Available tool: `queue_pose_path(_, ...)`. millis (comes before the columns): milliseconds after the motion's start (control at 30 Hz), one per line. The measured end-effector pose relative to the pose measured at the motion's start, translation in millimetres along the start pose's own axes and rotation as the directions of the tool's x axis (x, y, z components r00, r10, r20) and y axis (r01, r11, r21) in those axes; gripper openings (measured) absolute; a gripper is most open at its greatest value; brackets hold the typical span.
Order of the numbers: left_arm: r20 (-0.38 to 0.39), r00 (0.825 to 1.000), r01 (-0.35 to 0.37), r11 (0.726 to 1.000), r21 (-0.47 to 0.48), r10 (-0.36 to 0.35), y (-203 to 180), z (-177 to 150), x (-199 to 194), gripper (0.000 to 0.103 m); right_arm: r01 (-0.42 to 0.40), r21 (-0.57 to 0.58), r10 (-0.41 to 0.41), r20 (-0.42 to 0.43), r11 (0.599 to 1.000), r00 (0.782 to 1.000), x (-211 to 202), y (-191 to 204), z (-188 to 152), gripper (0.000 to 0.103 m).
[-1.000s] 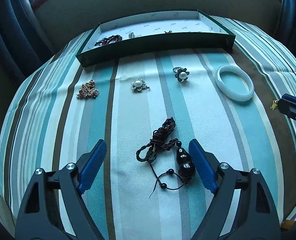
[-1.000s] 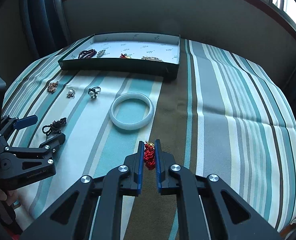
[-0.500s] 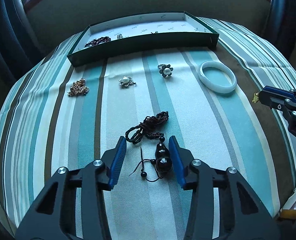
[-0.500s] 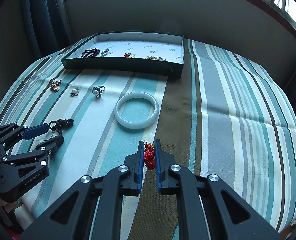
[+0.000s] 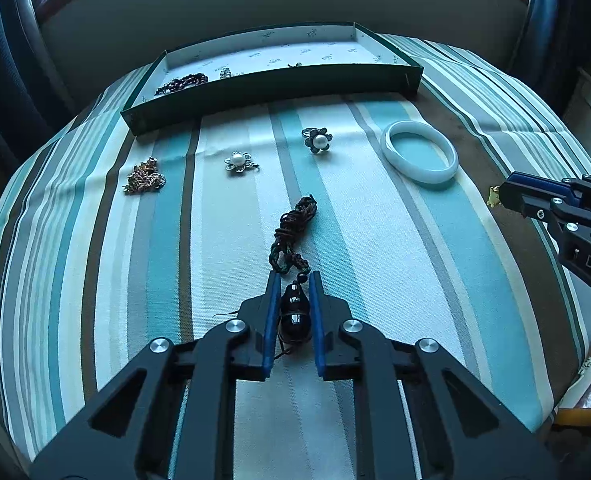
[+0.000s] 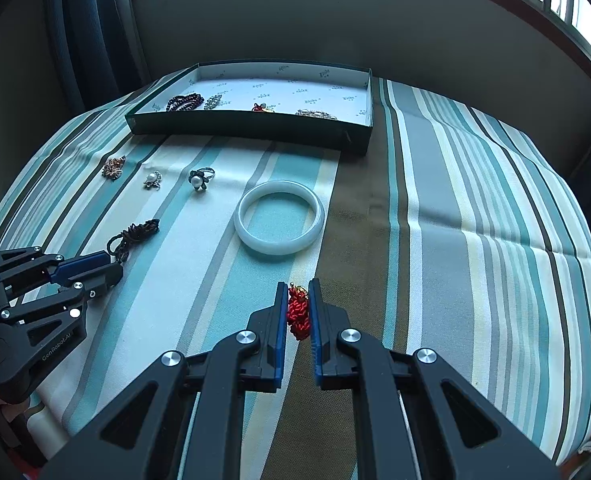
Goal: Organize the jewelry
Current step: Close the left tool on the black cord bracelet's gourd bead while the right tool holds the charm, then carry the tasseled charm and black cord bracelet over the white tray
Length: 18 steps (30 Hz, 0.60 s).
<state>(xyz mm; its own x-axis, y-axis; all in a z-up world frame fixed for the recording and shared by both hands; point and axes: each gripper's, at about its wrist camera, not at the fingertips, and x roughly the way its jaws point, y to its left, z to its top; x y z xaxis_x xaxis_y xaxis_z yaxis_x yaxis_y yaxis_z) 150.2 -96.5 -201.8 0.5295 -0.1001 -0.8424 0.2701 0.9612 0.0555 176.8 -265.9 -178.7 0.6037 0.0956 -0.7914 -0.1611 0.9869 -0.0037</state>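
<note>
1. Green tray (image 5: pixel 271 87): in the left wrist view its near wall hides the lower part of the jewelry inside; these pieces are too small to identify.
2. Red knotted cord (image 6: pixel 298 313): its sides are covered by the right gripper (image 6: pixel 298 292) pads.
3. Dark bead pendant (image 5: pixel 293 316): its lower end is hidden between the left gripper (image 5: pixel 293 280) fingers.

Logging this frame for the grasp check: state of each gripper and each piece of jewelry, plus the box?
left gripper: shut on black pendant necklace, cord trailing on the cloth
right gripper: shut on red knotted charm
white bangle: flat on the cloth, loose
pearl flower ring: on the cloth, loose
pearl flower brooch: on the cloth, loose
gold chain: bunched on the cloth
green box: open, several pieces inside
</note>
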Motion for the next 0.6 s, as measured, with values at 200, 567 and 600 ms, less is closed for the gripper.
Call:
queue_pose_path(200, 0.012, 1.000, -0.012, 1.000, -0.014, 0.012, 8, 2, -3, 0.014, 0.001, 0.000, -0.001, 0.000, 1.000, 1.000, 0, 0, 0, 0.010)
queue_pose_path(567, 0.017, 0.999, -0.047, 0.999, -0.011, 0.047, 12, 6, -1, 0.014, 0.002, -0.001, -0.002, -0.005, 1.000, 1.000, 2, 1, -1, 0.010)
queue_pose_path(600, 0.015, 0.999, -0.047, 0.999, -0.011, 0.047, 13, 6, -1, 0.014, 0.003, -0.001, -0.003, -0.005, 1.000, 1.000, 2, 1, -1, 0.010)
